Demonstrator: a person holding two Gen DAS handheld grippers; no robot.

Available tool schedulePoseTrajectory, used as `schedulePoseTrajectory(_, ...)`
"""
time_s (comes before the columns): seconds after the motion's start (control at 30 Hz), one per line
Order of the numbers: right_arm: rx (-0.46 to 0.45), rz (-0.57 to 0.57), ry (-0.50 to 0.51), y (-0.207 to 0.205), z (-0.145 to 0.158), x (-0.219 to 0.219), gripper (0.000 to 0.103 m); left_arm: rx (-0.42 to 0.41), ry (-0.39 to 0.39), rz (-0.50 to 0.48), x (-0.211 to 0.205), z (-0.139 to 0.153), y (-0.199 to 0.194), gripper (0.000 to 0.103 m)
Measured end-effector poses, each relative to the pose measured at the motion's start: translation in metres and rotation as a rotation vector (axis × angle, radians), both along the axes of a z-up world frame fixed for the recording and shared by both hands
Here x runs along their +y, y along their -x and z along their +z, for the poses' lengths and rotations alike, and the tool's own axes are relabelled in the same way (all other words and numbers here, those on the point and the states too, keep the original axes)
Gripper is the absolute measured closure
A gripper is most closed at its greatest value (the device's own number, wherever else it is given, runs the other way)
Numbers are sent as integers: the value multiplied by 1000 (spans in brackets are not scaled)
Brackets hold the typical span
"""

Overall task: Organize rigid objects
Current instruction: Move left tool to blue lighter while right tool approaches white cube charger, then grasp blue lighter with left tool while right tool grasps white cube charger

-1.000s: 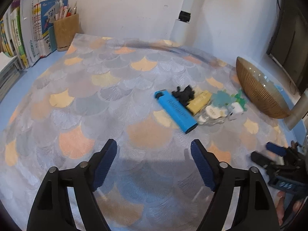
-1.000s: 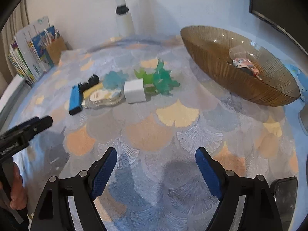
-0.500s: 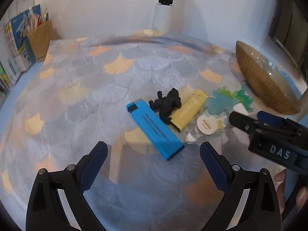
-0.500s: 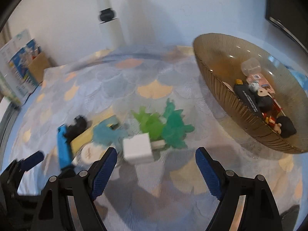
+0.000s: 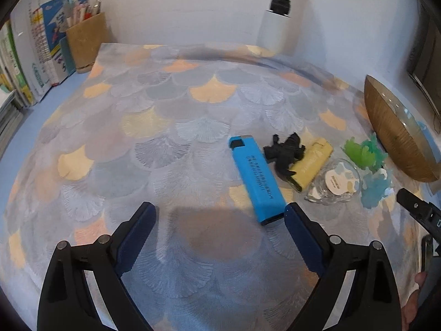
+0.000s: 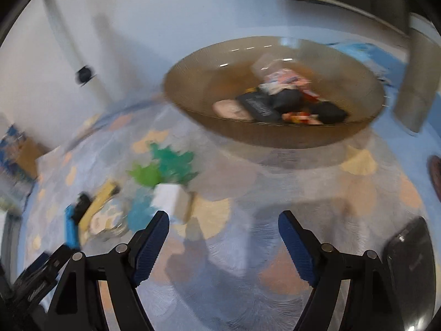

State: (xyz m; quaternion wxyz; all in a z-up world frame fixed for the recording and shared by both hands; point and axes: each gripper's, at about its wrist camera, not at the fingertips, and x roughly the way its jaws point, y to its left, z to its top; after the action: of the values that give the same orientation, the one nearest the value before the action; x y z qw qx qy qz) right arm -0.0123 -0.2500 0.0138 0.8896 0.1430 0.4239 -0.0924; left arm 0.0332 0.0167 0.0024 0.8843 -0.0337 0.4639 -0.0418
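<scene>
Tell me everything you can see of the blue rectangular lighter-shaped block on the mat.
The blue rectangular lighter-shaped block looks like smooth hard plastic, with a dark notch at its far end and small dark print along its top face. It lies flat on the fan-patterned mat, running diagonally, its near end close to one fingertip of the open left gripper, apparently not touching. The black toy figure lies right beside its far half; contact is unclear. Nothing grips it.

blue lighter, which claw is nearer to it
Left. The left claw is open with its right fingertip almost at the blue lighter's near end. The right claw is open too, off beyond the white block.
</scene>
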Motion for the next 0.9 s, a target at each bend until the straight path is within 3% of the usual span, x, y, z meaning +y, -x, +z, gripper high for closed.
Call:
schedulePoseTrajectory(0.17, 28, 96, -29, -4, -10, 13, 23, 0, -29, -41, -16, -4, -3, 15)
schedulePoseTrajectory(0.27, 24, 100, 25, -13, -10, 22, 36, -3, -59, -54, -22, -5, -8, 18)
schedulePoseTrajectory(0.67, 46, 103, 40, -42, -13, 39, 35, -11, -84, -54, -23, -6, -10, 18)
schedulePoseTrajectory(0.83, 45, 100, 119, -54, -17, 47, 35, -14, -65, -48, -20, -5, -11, 19)
schedulePoseTrajectory(0.9, 54, 133, 159, -55, -17, 50, 39, -23, -71, -40, -20, -3, -12, 34)
